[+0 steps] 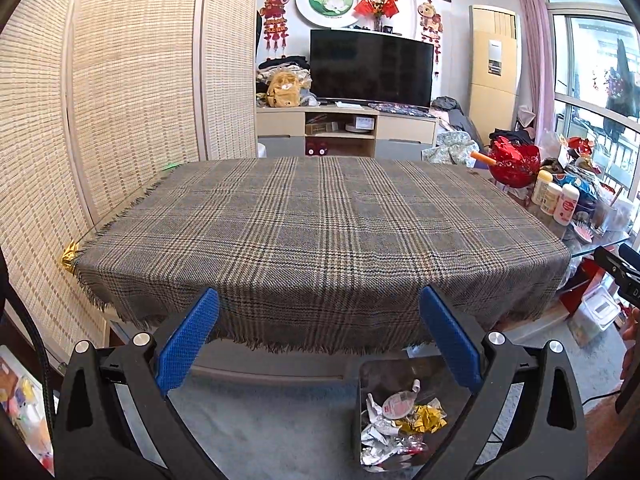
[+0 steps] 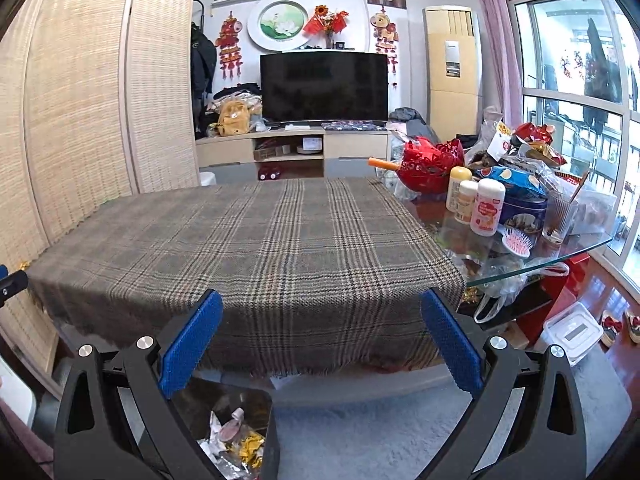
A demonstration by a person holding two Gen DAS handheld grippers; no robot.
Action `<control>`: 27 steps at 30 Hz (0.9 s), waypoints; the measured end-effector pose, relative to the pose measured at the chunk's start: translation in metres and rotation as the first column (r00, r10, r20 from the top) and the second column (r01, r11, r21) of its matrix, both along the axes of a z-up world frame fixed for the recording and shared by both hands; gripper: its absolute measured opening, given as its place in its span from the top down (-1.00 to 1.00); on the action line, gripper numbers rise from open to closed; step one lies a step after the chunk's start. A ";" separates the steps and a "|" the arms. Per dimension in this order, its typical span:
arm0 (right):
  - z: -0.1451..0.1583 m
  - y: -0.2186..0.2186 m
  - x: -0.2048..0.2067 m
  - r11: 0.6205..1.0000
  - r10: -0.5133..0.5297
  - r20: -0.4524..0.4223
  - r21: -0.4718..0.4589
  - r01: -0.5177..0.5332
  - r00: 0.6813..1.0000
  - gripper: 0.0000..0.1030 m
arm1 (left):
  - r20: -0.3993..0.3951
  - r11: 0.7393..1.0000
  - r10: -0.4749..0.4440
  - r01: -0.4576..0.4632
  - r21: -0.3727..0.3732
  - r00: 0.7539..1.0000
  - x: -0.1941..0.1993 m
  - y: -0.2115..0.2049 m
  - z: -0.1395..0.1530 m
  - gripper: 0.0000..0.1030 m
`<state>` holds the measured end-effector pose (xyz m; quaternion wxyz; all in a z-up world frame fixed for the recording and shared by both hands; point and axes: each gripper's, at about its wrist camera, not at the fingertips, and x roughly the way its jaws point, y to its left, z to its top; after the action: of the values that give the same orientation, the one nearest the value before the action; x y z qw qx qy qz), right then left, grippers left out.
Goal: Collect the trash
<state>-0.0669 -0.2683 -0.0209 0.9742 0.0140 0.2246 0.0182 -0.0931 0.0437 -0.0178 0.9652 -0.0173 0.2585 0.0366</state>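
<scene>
Left wrist view: left gripper [image 1: 319, 338] held before the near edge of the table, blue pads [image 1: 188, 340] spread wide apart, nothing between them. Plaid tablecloth [image 1: 320, 232] bare across the top, fringe hanging over the near side. Down on the floor, near and right, a dark trash bin [image 1: 370, 372] with crumpled foil, gold wrappers and a round lid as trash [image 1: 396, 420] inside; right finger crossing in front of its right wall. One gold wrapper [image 1: 70, 258] lodged at the far left edge of the cloth, against the woven screen [image 1: 120, 80]. Right of the cloth, red basket [image 1: 516, 164] and white bottles [image 1: 556, 196] crowded on bare glass. Right gripper's black tip [image 1: 616, 268] poking in at the right edge.

Right wrist view: right gripper [image 2: 322, 340] likewise gaping, empty, near the table's front. Same bin [image 2: 272, 432] now low and left, left finger overlapping it, trash [image 2: 236, 436] visible inside. Clutter on the glass at right: bottles [image 2: 486, 212], pink hairbrush [image 2: 518, 242], drinking glass [image 2: 560, 216], blue tin [image 2: 524, 204]. Television [image 2: 324, 86] on the far wall. Plastic container [image 2: 568, 332] on the floor, right.
</scene>
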 end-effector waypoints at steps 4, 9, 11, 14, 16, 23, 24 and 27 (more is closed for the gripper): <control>0.000 0.001 -0.002 0.999 -0.019 0.024 -0.025 0.020 1.000 -0.94 | 0.006 1.000 -0.016 0.015 0.004 1.000 0.001 -0.002 -0.003 -0.84; -0.004 0.002 -0.003 0.999 -0.021 0.027 -0.034 0.022 0.999 -0.94 | 0.031 0.999 -0.036 0.036 0.019 0.999 -0.001 -0.009 -0.004 -0.84; -0.003 0.003 -0.004 0.999 -0.019 0.035 -0.034 0.020 0.999 -0.94 | 0.041 0.999 -0.039 0.038 0.018 0.998 -0.002 -0.011 -0.004 -0.84; -0.003 0.004 -0.005 0.999 -0.023 0.044 -0.036 0.024 0.999 -0.94 | 0.046 0.999 -0.035 0.034 0.028 0.998 -0.002 -0.016 -0.006 -0.84; -0.003 0.003 -0.004 0.999 -0.022 0.043 -0.025 0.023 0.999 -0.94 | 0.045 0.999 -0.040 0.038 0.027 0.998 -0.002 -0.017 -0.007 -0.84; -0.002 0.003 -0.005 1.000 -0.015 0.047 -0.004 0.015 0.999 -0.94 | 0.056 0.999 -0.048 0.047 0.021 0.997 -0.002 -0.018 -0.007 -0.84; -0.002 0.003 -0.005 1.000 -0.014 0.047 -0.002 0.014 0.999 -0.94 | 0.056 0.999 -0.051 0.050 0.019 0.997 -0.002 -0.018 -0.008 -0.84; -0.002 0.001 -0.004 1.000 -0.014 0.043 0.004 0.014 0.999 -0.94 | 0.056 0.998 -0.056 0.055 0.020 0.997 -0.003 -0.019 -0.008 -0.84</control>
<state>-0.0705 -0.2671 -0.0227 0.9789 0.0168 0.2032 0.0122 -0.0959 0.0247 -0.0258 0.9729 -0.0020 0.2310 0.0118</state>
